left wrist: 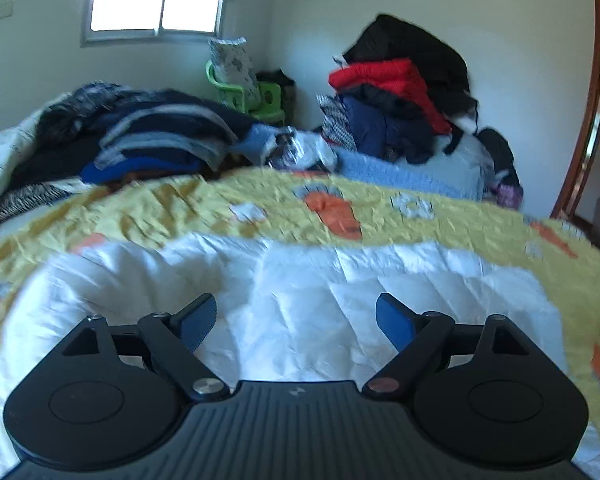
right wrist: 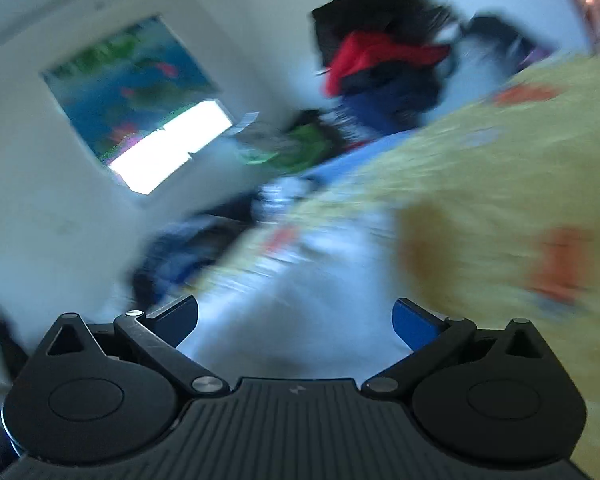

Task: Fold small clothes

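My left gripper (left wrist: 296, 316) is open and empty, low over the white centre of a bed quilt (left wrist: 300, 280) with a yellow border and orange carrot prints. A pile of folded dark blue and grey clothes (left wrist: 152, 136) lies at the far left of the bed. My right gripper (right wrist: 296, 320) is open and empty; its view is tilted and blurred, over the same white and yellow quilt (right wrist: 480, 200). The dark clothes pile (right wrist: 180, 256) shows blurred to the left there.
A tall heap of red, navy and black jackets (left wrist: 400, 92) stands at the far right by the wall. A green plastic chair (left wrist: 256, 96) with a floral cushion sits in the corner under a window (left wrist: 152, 12). A doorway (left wrist: 592, 120) is at the right.
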Tool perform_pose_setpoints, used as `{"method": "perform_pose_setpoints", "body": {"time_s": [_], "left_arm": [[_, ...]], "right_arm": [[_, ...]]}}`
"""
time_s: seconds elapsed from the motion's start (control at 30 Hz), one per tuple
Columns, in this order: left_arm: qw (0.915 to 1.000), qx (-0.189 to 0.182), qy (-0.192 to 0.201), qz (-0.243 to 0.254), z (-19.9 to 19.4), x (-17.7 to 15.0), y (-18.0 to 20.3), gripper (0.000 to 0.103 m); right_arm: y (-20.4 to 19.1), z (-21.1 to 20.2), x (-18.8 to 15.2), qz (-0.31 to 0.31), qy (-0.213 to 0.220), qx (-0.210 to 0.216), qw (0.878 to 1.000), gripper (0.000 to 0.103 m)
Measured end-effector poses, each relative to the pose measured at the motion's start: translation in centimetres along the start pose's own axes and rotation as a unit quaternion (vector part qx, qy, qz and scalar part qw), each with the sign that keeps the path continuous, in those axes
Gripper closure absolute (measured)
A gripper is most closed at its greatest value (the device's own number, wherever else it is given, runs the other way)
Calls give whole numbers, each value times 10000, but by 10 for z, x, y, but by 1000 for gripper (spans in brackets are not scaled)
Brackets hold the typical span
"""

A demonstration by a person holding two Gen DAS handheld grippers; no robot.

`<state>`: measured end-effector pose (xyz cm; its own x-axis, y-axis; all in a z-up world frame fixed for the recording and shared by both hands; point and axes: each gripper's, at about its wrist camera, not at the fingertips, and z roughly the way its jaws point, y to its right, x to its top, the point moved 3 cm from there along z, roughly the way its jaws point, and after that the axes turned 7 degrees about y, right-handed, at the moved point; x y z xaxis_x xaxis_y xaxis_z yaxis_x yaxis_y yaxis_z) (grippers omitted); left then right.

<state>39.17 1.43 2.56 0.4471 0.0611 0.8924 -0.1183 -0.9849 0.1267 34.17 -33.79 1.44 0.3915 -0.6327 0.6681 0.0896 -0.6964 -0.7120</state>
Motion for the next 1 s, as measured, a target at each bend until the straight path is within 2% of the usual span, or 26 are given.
{"method": "perform_pose_setpoints", "body": {"time_s": [0.07,0.17,0.23,0.3,0.33,0.37,0.5,0.63,0.73,0.8,0.93,0.97,1.0], "left_arm": [[9996,-105,-216,139,15,-10,11,16],[9981,-237,-492,276,31,-25,27,16],[9974,-333,-584,270,35,-32,32,16],[9957,-507,-724,281,41,-39,37,16],[9941,-626,-836,306,44,-43,40,16],[9925,-712,-937,324,48,-47,42,16],[9886,-693,-1254,471,67,-62,48,9],[9873,-604,-1398,451,78,-68,52,6],[9874,-599,-1380,488,81,-70,52,5],[9882,-567,-1337,487,78,-68,52,5],[9938,-618,-822,431,59,-62,56,4],[9932,-555,-889,500,63,-66,57,4],[9921,-412,-1009,616,69,-70,58,3]], "right_arm": [[-2,47,18,393,-259,43,9989,1],[4,109,25,502,-742,-70,9960,2],[19,139,16,390,-1102,-419,9923,2],[41,154,7,114,-1224,-1035,9870,7],[53,156,3,-53,-1240,-1354,9830,8],[62,155,1,-264,-1162,-1500,9815,9],[76,142,-6,-398,-930,-1021,9896,6],[76,142,-9,-616,-886,-872,9903,5],[74,139,-8,-747,-854,-839,9900,4],[68,133,-5,-736,-773,-1081,9884,4],[44,112,-12,-1016,-321,-960,9897,0],[45,115,-17,-1116,-399,-1013,9878,0],[52,122,-24,-1204,-685,-1191,9832,2]]}}
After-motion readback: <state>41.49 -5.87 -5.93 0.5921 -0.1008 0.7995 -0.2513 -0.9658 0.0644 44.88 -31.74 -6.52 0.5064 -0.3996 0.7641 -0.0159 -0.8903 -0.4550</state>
